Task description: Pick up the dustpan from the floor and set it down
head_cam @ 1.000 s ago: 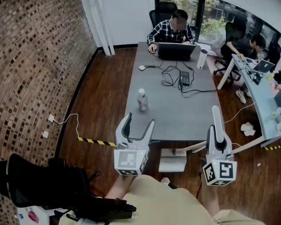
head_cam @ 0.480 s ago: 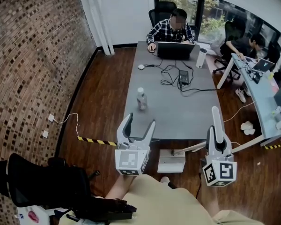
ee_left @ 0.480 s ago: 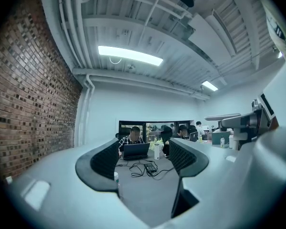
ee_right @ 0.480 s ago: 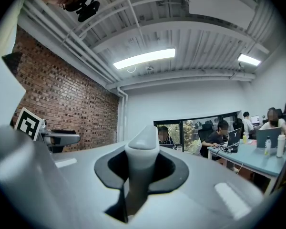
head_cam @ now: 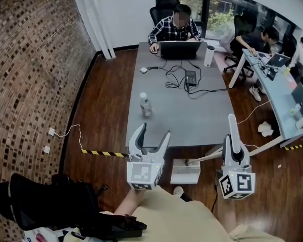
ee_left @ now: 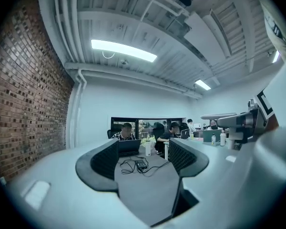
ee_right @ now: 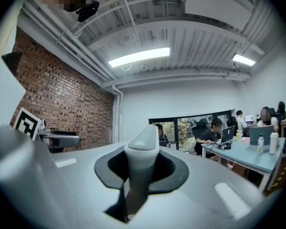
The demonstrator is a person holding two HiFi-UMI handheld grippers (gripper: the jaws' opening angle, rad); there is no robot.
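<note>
**Head view.** Two grippers sit at lower centre. The left gripper (head_cam: 154, 131) is released, its jaws spread with nothing between them. The right gripper (head_cam: 232, 120) is clenched on nothing. Between them, low in the frame, one white pan-like thing lies on the wooden floor (head_cam: 106, 110) at the near edge of the grey table (head_cam: 192, 120). It seems to be the dustpan (head_cam: 185, 173), and neither gripper touches it. On that table stand one bottle (head_cam: 145, 105), one laptop (head_cam: 180, 49) and one white flask (head_cam: 209, 56). One person (head_cam: 174, 29) sits at its far end, and at least two more sit by a second table (head_cam: 288, 100) at the right. One black chair (head_cam: 45, 205) fills the lower left, and a brick wall (head_cam: 30, 59) runs up the left side.

**Left gripper view.** The jaws gape, and the grey table top (ee_left: 143, 185) shows between them. The right gripper (ee_left: 238, 123) shows at the right edge. Two ceiling lights glow, the larger light (ee_left: 124, 50) at upper left.

**Right gripper view.** The jaws are pressed together at centre, empty. The brick wall is at the left, with the left gripper (ee_right: 57, 138) before it. There are two ceiling lights.
</note>
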